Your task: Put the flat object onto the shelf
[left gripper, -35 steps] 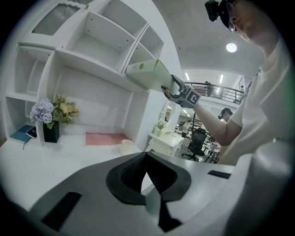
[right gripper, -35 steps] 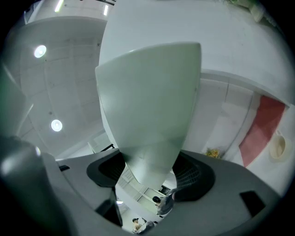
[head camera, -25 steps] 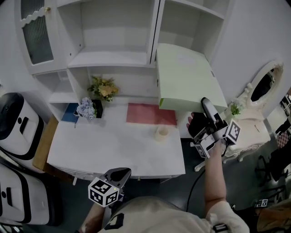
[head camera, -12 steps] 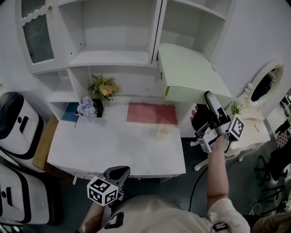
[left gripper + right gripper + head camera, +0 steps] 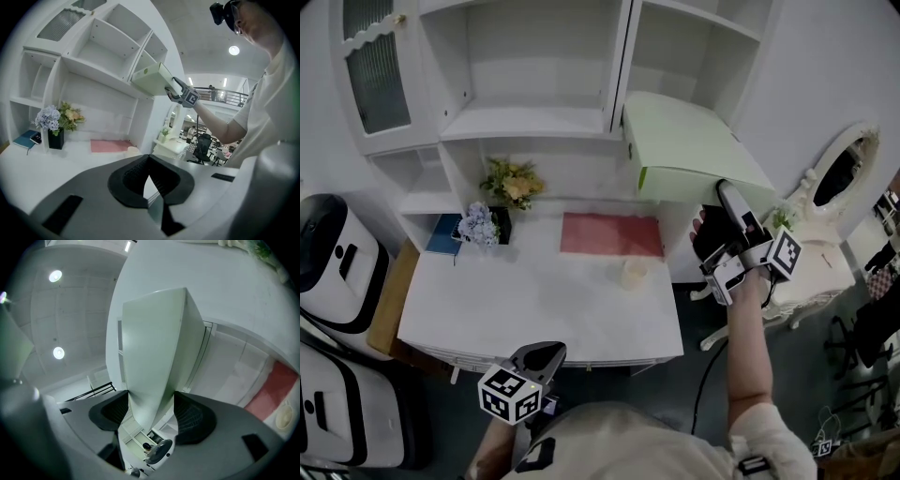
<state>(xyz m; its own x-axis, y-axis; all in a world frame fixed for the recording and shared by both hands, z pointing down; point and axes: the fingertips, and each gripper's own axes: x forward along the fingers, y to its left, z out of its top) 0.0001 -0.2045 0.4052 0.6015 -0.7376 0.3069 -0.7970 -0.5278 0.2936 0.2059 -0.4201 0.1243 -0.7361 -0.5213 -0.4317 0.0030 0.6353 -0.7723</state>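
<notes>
Right gripper view: right claw [image 5: 151,401] clenched on flat green box [image 5: 154,348]; left claw [image 5: 149,159] closed.

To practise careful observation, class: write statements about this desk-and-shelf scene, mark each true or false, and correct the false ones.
1. The right gripper grips the pale green box. True.
2. The left gripper holds the cup. False: its jaws are together on nothing, and the cup stands on the desk.
3. The pink mat lies on the desk. True.
4. The blue book lies on the pink mat. False: it lies left of the black vase, away from the mat.
</notes>
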